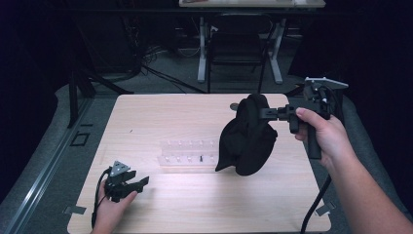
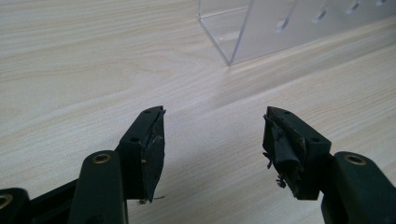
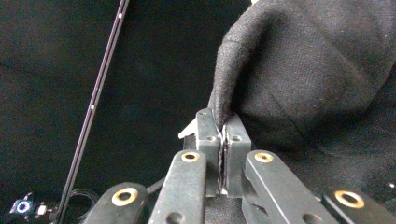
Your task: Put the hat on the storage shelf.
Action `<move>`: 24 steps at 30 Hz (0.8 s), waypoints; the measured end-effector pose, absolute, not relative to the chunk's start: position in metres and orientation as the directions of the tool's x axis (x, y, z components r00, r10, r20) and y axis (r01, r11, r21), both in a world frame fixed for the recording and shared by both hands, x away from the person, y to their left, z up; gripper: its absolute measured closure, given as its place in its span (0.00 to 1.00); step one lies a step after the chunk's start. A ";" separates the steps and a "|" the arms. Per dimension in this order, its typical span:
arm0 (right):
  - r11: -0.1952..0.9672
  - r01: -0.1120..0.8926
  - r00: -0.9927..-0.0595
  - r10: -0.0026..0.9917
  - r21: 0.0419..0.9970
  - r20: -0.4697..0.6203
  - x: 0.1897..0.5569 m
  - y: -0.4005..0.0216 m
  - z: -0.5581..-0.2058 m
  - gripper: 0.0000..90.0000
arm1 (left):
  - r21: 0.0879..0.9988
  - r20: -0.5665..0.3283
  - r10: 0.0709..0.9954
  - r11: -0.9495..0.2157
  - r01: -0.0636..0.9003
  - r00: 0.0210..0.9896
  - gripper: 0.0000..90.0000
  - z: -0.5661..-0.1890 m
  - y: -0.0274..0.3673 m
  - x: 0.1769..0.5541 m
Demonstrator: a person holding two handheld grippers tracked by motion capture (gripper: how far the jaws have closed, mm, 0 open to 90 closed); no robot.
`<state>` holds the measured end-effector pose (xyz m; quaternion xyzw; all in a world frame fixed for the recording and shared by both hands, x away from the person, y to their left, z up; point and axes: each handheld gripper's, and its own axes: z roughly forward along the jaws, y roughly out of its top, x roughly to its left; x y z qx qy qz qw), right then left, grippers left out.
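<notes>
A black cloth hat (image 1: 247,137) hangs in the air above the right half of the table, held by its upper edge. My right gripper (image 1: 265,113) is shut on that edge, and in the right gripper view the dark woven fabric (image 3: 308,70) is pinched between the closed jaws (image 3: 222,122). My left gripper (image 1: 141,183) rests low on the table at the front left, held by a hand. Its jaws stand wide apart over bare wood (image 2: 212,140) with nothing between them. A clear plastic rack (image 1: 187,155) with a row of slots lies at the table's middle.
The light wooden table (image 1: 160,114) has open room at the back and front. A corner of the clear rack (image 2: 261,28) lies just ahead of my left gripper. A black chair (image 1: 237,46) and white desk legs stand beyond the far edge. A cable (image 1: 316,204) trails from the right gripper.
</notes>
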<state>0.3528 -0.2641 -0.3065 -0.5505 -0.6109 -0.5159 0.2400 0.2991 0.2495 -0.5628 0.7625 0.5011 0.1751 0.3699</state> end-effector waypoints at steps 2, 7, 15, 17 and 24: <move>-0.142 0.919 -0.279 0.425 0.368 0.861 0.357 -0.262 -0.306 0.98 | 0.739 -0.101 0.893 -0.227 0.634 0.438 0.44 -0.563 0.250 0.299; -0.137 0.917 -0.286 0.425 0.373 0.859 0.366 -0.254 -0.303 0.98 | 0.742 -0.105 0.894 -0.222 0.632 0.437 0.44 -0.562 0.249 0.299; -0.100 0.918 -0.307 0.436 0.384 0.846 0.380 -0.234 -0.301 0.98 | 0.742 -0.102 0.892 -0.227 0.630 0.441 0.44 -0.562 0.249 0.299; -0.091 0.919 -0.311 0.436 0.385 0.845 0.382 -0.229 -0.302 0.98 | 0.742 -0.101 0.892 -0.228 0.630 0.442 0.44 -0.562 0.249 0.299; -0.075 0.923 -0.311 0.430 0.377 0.847 0.393 -0.212 -0.306 0.98 | 0.743 -0.100 0.891 -0.228 0.629 0.442 0.44 -0.562 0.249 0.300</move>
